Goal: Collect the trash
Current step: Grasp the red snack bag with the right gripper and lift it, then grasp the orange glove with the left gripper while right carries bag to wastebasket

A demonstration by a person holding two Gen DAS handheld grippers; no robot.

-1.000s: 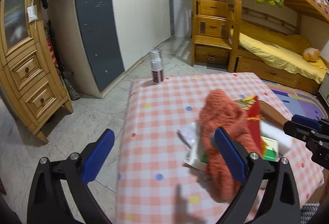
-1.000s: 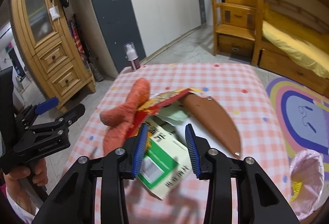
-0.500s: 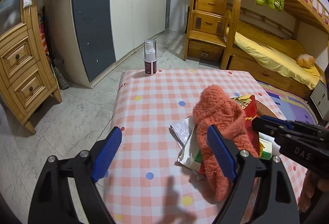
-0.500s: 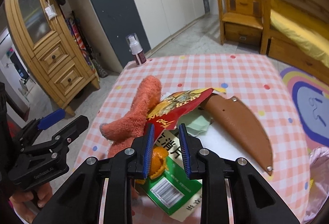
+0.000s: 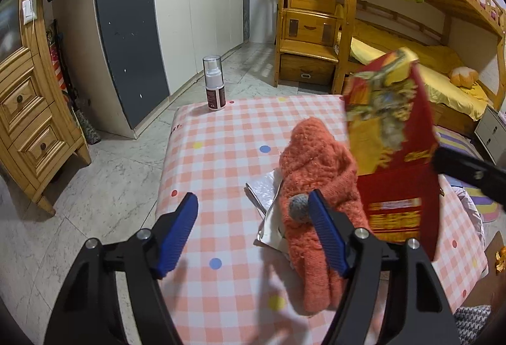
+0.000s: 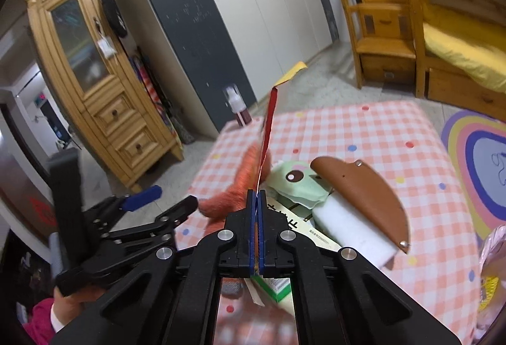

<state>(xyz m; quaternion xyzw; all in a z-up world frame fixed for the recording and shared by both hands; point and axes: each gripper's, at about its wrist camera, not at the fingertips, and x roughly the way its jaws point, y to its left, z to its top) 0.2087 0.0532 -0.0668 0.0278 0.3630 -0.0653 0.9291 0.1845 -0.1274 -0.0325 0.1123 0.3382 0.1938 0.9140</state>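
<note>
Left wrist view: left gripper (image 5: 253, 229) hovers over the near end of the table (image 5: 227, 136) with its pink-checked cloth, blue-padded jaws wide apart, nothing between them. Its right-hand finger overlaps an orange knitted sock (image 5: 316, 186) with a grey toe tip, lying lengthwise on the cloth; contact cannot be judged. Under the sock's left edge, crumpled silver-white wrappers (image 5: 265, 196). Right of the sock, a red and yellow snack bag (image 5: 392, 148) stands lifted off the cloth, upright, printed face toward the camera, blurred. A black finger of the right gripper reaches in at the bag's right edge. At the table's far corner, a spray bottle (image 5: 214, 85) stands upright

Right wrist view: right gripper (image 6: 256, 202) has jaws pressed together on the lower edge of the snack bag (image 6: 268, 126), seen edge-on as a thin red strip rising above the table (image 6: 379, 129). Behind the strip, the orange sock (image 6: 243, 183). Right of the sock: a pale green cartoon-face item (image 6: 300, 186), a brown leather sheath (image 6: 367, 199) lying on a white block (image 6: 351, 228), and a green and white carton (image 6: 278, 285) beneath the jaws. Left gripper (image 6: 158, 199) sits off the table's left edge, jaws parted. Spray bottle (image 6: 235, 104) at the far corner, blurred
</note>
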